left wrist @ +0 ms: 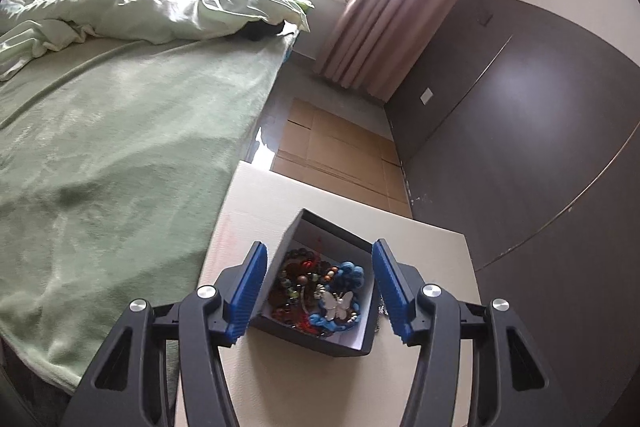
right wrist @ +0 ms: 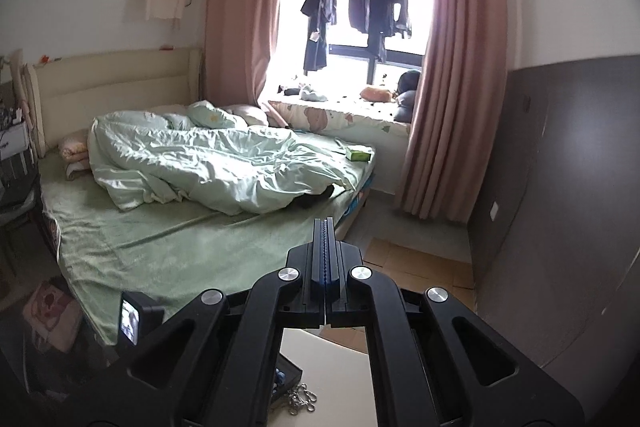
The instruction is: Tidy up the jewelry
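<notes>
Jewelry (left wrist: 320,291) lies heaped in a dark open box (left wrist: 312,337) on the pale desk (left wrist: 256,203), and the box sits right between the spread fingers of the left gripper (left wrist: 320,289). The blue pads (left wrist: 248,291) stand on either side of the box without pressing on it, one by its left wall and one by its right wall. In the heap are brown and red beads toward the left finger, a blue bead string toward the right finger, and a white butterfly piece (left wrist: 340,305) on top near the front. A thin silver chain (left wrist: 382,311) shows on the desk just behind the right finger, outside the box.

The right gripper (right wrist: 325,223) is raised above the desk, its fingers pressed together with nothing between them, pointing toward the bed (right wrist: 160,247). Below its fingers, a corner of the box (right wrist: 290,367) shows, with a silver chain (right wrist: 300,397) lying on the desk just beside it. A green blanket (left wrist: 120,167) covers the bed left of the left fingers; cardboard (left wrist: 336,147) lies on the floor beyond the desk.
</notes>
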{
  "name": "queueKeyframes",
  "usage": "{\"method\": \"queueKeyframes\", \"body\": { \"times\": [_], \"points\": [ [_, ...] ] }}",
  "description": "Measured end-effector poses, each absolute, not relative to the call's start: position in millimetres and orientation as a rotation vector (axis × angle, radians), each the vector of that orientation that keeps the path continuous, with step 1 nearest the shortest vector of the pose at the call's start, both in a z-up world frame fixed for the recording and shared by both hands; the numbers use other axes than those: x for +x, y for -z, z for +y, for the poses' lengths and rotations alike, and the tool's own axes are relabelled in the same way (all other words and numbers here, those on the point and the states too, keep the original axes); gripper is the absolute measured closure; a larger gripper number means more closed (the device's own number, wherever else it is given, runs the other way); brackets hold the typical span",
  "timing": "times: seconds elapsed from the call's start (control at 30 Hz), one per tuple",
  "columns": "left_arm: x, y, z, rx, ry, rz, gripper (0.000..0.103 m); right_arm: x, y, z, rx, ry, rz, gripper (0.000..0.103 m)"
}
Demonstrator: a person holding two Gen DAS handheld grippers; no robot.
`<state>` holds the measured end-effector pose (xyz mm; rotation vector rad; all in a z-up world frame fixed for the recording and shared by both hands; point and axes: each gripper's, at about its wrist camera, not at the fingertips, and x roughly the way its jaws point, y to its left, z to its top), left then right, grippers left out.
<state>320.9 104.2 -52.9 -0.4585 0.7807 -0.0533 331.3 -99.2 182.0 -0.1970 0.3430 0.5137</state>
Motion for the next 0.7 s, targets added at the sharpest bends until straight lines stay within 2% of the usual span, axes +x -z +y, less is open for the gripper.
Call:
{"method": "queueKeyframes", "body": {
  "times": [0.13,0.2,0.33,0.37,0.4,0.43,0.47,0.53,0.7],
  "points": [
    [309,52,115,-0.464,0.039,0.766,0.048,350,-136,-102,-0.158,-0.518,0.497,0.101],
    [303,52,123,-0.471,0.023,0.759,0.041,365,-92,-107,-0.156,-0.506,0.602,0.101],
    [293,50,133,-0.464,0.000,0.742,0.036,384,-10,-121,-0.138,-0.506,0.777,0.101],
    [291,49,134,-0.463,-0.003,0.737,0.032,387,8,-125,-0.138,-0.500,0.808,0.100],
    [288,48,136,-0.464,-0.008,0.730,0.027,390,22,-127,-0.136,-0.504,0.830,0.098],
    [286,47,138,-0.463,-0.013,0.724,0.025,390,30,-128,-0.136,-0.506,0.844,0.086],
    [283,47,139,-0.463,-0.019,0.717,0.023,391,42,-129,-0.140,-0.505,0.856,0.070],
    [278,47,141,-0.459,-0.026,0.712,0.018,389,57,-128,-0.158,-0.503,0.859,0.056],
    [267,49,142,-0.440,-0.040,0.703,0.017,389,90,-120,-0.209,-0.563,0.884,0.056]
  ]
}}
